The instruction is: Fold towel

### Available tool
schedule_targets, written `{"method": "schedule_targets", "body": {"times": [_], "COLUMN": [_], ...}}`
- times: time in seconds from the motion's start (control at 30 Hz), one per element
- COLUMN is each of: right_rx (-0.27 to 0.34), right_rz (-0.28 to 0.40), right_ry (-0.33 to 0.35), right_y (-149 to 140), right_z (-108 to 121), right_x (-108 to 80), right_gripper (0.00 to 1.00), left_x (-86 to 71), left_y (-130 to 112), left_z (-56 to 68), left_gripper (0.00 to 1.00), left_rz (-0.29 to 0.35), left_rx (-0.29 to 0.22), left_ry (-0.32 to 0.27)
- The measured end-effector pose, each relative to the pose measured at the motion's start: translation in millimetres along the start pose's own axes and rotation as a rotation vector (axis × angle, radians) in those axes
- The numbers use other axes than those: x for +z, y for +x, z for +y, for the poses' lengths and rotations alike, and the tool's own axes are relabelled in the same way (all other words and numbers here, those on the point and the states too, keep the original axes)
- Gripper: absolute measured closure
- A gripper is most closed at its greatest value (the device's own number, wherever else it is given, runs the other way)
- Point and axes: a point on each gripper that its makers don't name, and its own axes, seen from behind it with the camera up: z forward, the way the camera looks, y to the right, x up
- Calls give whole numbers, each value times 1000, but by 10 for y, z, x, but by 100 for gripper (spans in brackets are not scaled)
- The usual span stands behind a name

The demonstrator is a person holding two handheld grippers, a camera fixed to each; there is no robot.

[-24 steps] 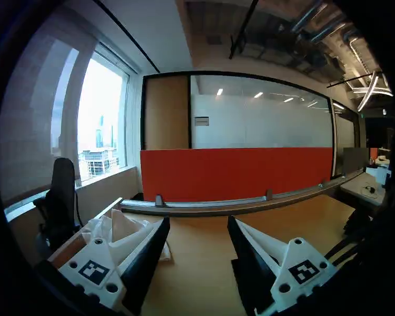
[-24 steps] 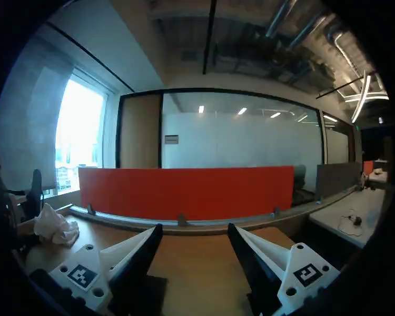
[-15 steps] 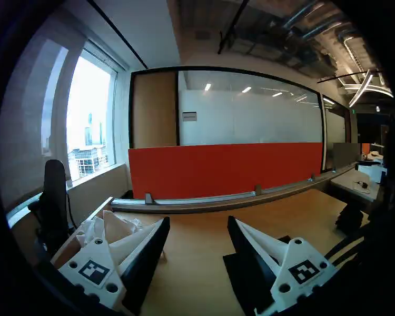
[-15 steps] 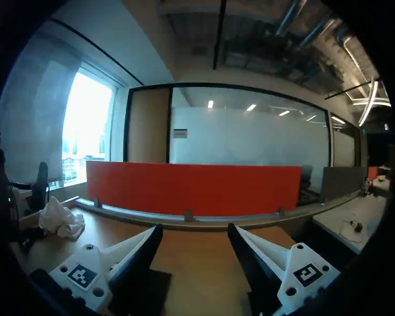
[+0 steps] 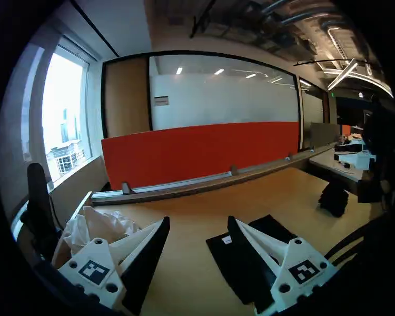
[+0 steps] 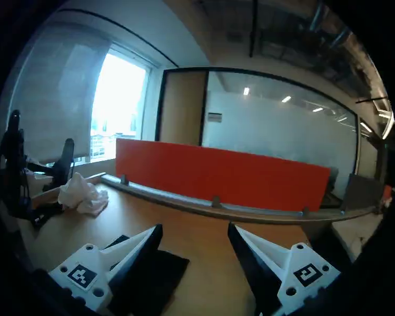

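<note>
Both views now look lower than a moment ago, with more of the wooden desk [image 5: 197, 263] showing; a flat black cloth [image 5: 250, 247] has come into view just beyond the fingers; the right gripper view has also swung toward the window side

Left gripper [image 5: 197, 221]: jaws apart, nothing between them; right gripper [image 6: 195, 227]: likewise spread and empty

The towel [image 5: 95, 226], taken to be the crumpled white heap, lies at the desk's left end, just beyond the left gripper's left finger, well apart from the right gripper

Judgement: approach under way; no grasp made, folding not begun
</note>
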Motion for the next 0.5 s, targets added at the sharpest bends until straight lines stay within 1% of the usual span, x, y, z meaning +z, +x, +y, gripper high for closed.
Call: {"method": "schedule_targets", "body": {"times": [0.2, 0.33, 0.5], "right_rx": [-49, -65, -80], "right_rz": [-122, -161, -196], "right_ry": [110, 151, 181], "right_y": [-291, -391, -539], "right_z": [-188, -251, -307], "right_x": [52, 81, 126], "right_gripper": [5, 5, 5], "left_x": [53, 102, 160], "left_y": [-223, -398, -574], "left_z": [200, 315, 414], "left_gripper": [20, 19, 20], "left_rz": [-70, -115, -147], "left_rx": [18, 34, 62], "left_ry": [-95, -149, -181]}}
